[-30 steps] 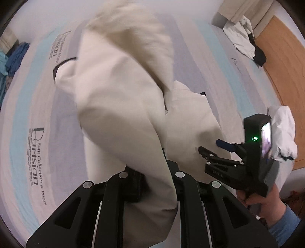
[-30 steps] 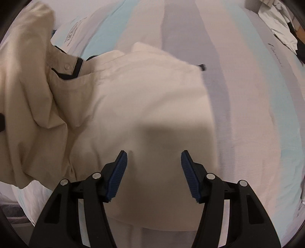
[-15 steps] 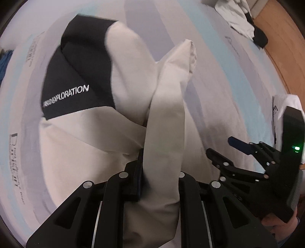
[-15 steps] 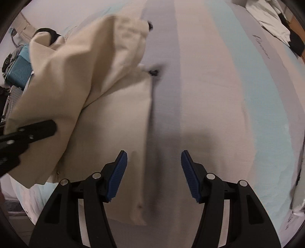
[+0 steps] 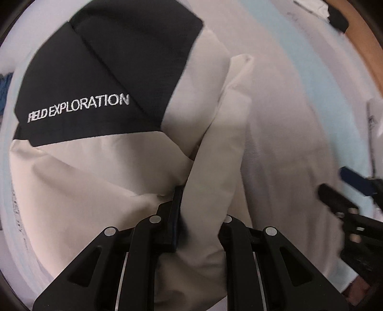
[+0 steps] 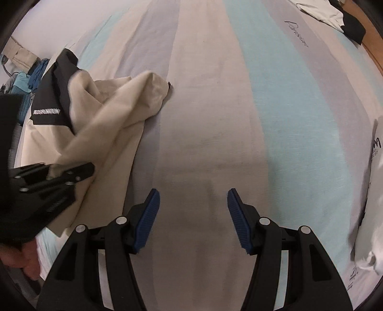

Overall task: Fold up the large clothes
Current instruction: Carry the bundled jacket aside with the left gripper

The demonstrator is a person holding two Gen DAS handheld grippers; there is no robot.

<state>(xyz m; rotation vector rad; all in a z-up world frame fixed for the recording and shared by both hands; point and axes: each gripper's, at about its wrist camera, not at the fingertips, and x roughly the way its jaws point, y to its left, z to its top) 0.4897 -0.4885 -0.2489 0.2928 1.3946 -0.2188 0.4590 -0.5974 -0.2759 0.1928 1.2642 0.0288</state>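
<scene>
A beige jacket (image 5: 95,181) with a black panel lettered "FIELD EXPLORATION" (image 5: 79,107) lies on the striped bed sheet (image 6: 215,95). My left gripper (image 5: 201,215) points down and is shut on a beige fold of the jacket, which runs up between its fingers. In the right wrist view the jacket (image 6: 103,134) lies bunched at the left, with the left gripper (image 6: 59,177) on its near edge. My right gripper (image 6: 191,215) stands open over bare sheet to the right of the jacket, nothing between its blue pads (image 6: 149,215).
White and black clothes (image 6: 335,16) lie at the bed's far right corner beside a wooden floor (image 5: 359,55). A white printed garment (image 6: 373,191) sits at the right edge. Blue clothes (image 6: 31,79) are piled beyond the bed at the left.
My left gripper has come down toward the bed with the fold, and the jacket's black lettered panel now fills its view. My right gripper has slid right, off the jacket and over bare sheet.
</scene>
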